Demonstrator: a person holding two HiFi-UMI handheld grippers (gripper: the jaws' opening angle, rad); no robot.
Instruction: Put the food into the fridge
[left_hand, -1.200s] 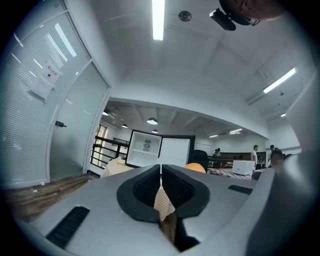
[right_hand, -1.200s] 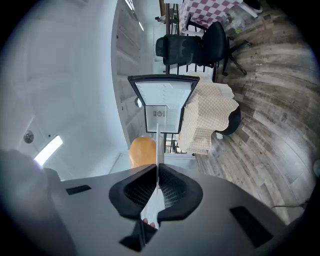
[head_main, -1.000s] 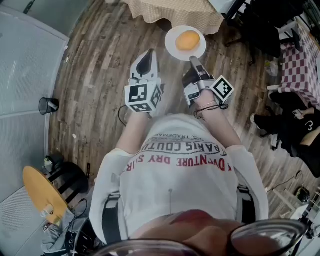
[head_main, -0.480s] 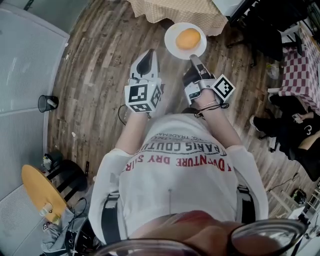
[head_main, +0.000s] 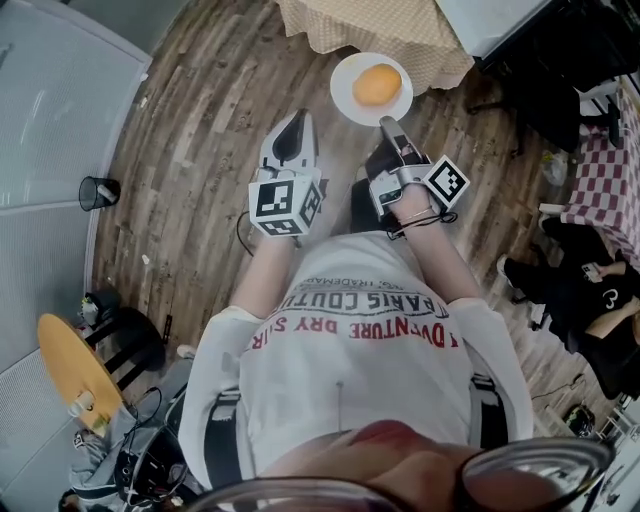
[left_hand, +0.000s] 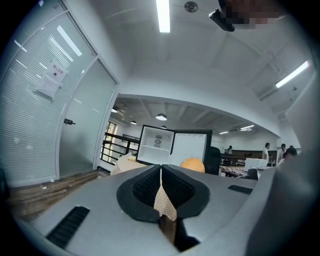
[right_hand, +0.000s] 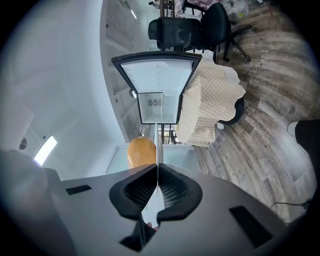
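Observation:
An orange bun (head_main: 377, 85) lies on a white plate (head_main: 346, 101) in the head view. My right gripper (head_main: 389, 126) is shut on the plate's near rim and holds it level. In the right gripper view the plate (right_hand: 159, 145) shows edge-on between the jaws of the right gripper (right_hand: 158, 167), with the bun (right_hand: 141, 151) beside it. Straight ahead stands a small fridge (right_hand: 156, 90) with its door open. My left gripper (head_main: 292, 127) is beside it, shut and empty. The left gripper (left_hand: 161, 167) view shows the fridge (left_hand: 172, 146) and the bun (left_hand: 192, 164) beyond it.
A table with a checkered cloth (head_main: 380, 30) stands just beyond the plate, next to the fridge. A glass wall runs along the left. A black bin (head_main: 99, 191) and a round yellow table (head_main: 68, 368) are at the left. A seated person (head_main: 590, 290) is at the right.
Both grippers and the plate have been carried forward over the wooden floor toward the cloth-covered table. The floor and bin have slid in the view. The grip on the plate is unchanged.

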